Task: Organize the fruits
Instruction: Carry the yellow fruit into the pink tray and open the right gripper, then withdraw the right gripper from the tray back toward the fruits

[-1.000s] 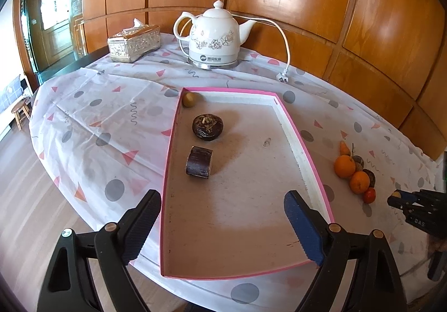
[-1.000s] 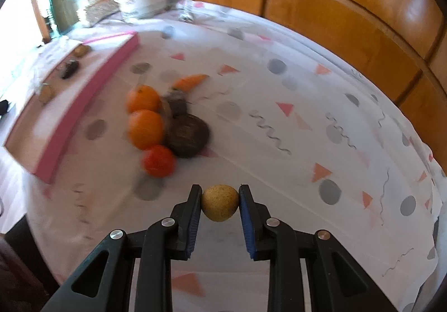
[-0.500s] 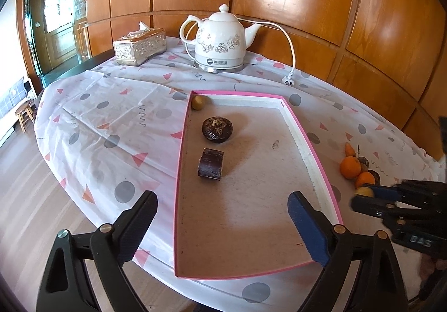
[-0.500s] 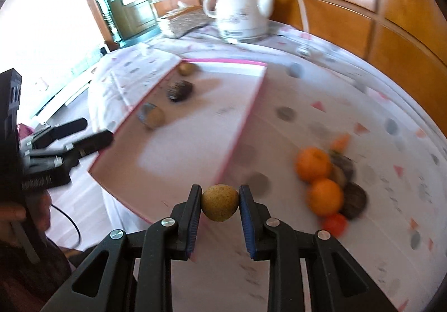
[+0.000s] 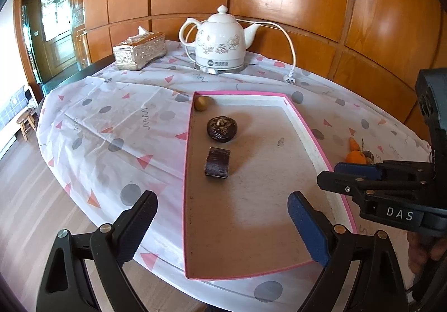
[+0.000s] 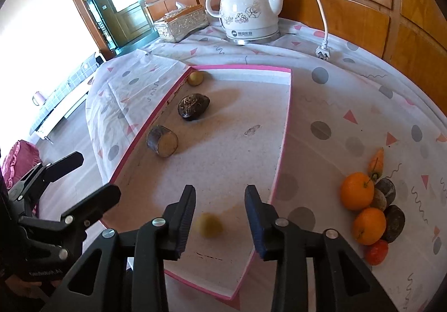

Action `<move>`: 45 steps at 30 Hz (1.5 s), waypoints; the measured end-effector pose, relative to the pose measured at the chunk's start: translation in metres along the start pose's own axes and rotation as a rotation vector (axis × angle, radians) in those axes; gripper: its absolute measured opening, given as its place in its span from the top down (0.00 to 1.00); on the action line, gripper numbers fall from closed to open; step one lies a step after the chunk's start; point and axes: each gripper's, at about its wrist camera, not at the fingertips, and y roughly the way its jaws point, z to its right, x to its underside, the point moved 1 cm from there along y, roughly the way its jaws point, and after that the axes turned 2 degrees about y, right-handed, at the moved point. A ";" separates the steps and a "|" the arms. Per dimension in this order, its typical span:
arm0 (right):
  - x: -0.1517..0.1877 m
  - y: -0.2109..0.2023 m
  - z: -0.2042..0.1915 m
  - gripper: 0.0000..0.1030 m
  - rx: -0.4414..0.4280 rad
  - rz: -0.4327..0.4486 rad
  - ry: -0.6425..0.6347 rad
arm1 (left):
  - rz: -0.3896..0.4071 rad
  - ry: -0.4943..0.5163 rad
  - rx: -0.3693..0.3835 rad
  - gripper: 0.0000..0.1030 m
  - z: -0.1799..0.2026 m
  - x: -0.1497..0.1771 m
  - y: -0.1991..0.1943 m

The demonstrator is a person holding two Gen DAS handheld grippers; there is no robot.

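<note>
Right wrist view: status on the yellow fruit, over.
Right gripper open, left gripper open, both empty. Small yellow fruit blurred, loose between the right gripper's fingers over the pink tray. Nothing blocking.

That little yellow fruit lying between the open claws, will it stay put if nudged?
Probably not. The yellow fruit looks round and blurred, so it may be rolling already. It lies loose on the flat tray floor; the raised pink rim should likely stop it.
</note>
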 end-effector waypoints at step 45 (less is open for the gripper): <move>0.065 -0.095 0.137 0.52 0.349 0.036 0.091 | -0.027 0.204 0.177 0.10 0.070 -0.004 -0.004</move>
